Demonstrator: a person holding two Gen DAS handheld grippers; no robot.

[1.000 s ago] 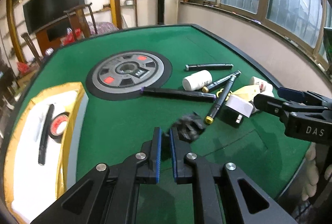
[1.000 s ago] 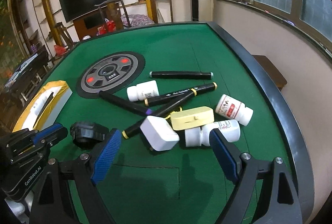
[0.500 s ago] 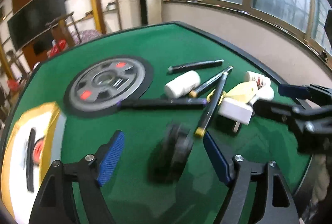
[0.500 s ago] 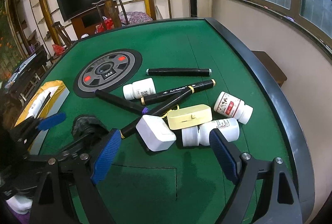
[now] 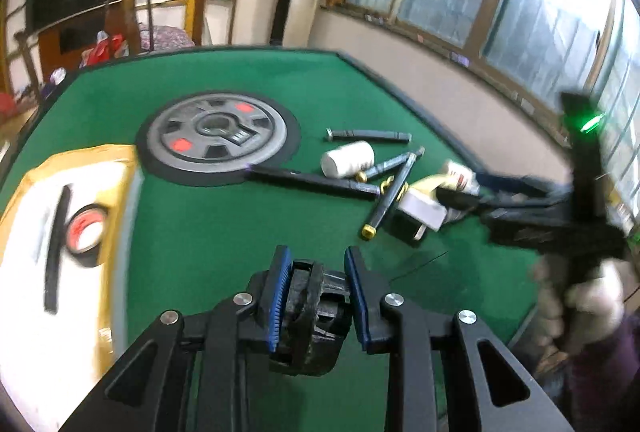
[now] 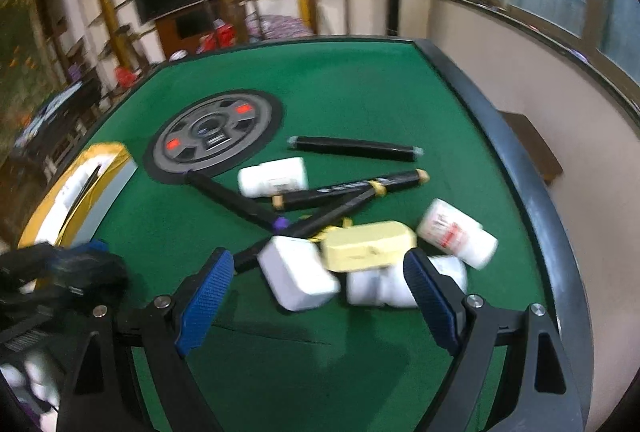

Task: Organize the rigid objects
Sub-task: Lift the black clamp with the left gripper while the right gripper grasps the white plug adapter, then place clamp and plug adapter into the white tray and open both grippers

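Note:
My left gripper (image 5: 317,254) has a chunky black round object (image 5: 310,316) between its blue pads, and its jaws are closing on it just above the green table (image 5: 224,232). My right gripper (image 6: 316,260) hangs open over a pile: a white charger (image 6: 298,278), a yellow case (image 6: 368,246) and white bottles (image 6: 456,234). Several black markers (image 6: 352,148) and another white bottle (image 6: 274,176) lie behind the pile. The left wrist view shows the right gripper (image 5: 460,198) beside the charger (image 5: 422,210).
A yellow-rimmed white tray (image 5: 24,272) at the table's left holds a black marker (image 5: 56,244) and a red-and-black tape roll (image 5: 86,232). A grey round panel (image 5: 218,132) sits mid-table. A person's hand (image 5: 592,296) grips the right tool. The table's black rim (image 6: 532,200) runs along the right.
My left gripper opened wide, came around the black object and closed on it. The right gripper stayed open over the pile and barely moved.

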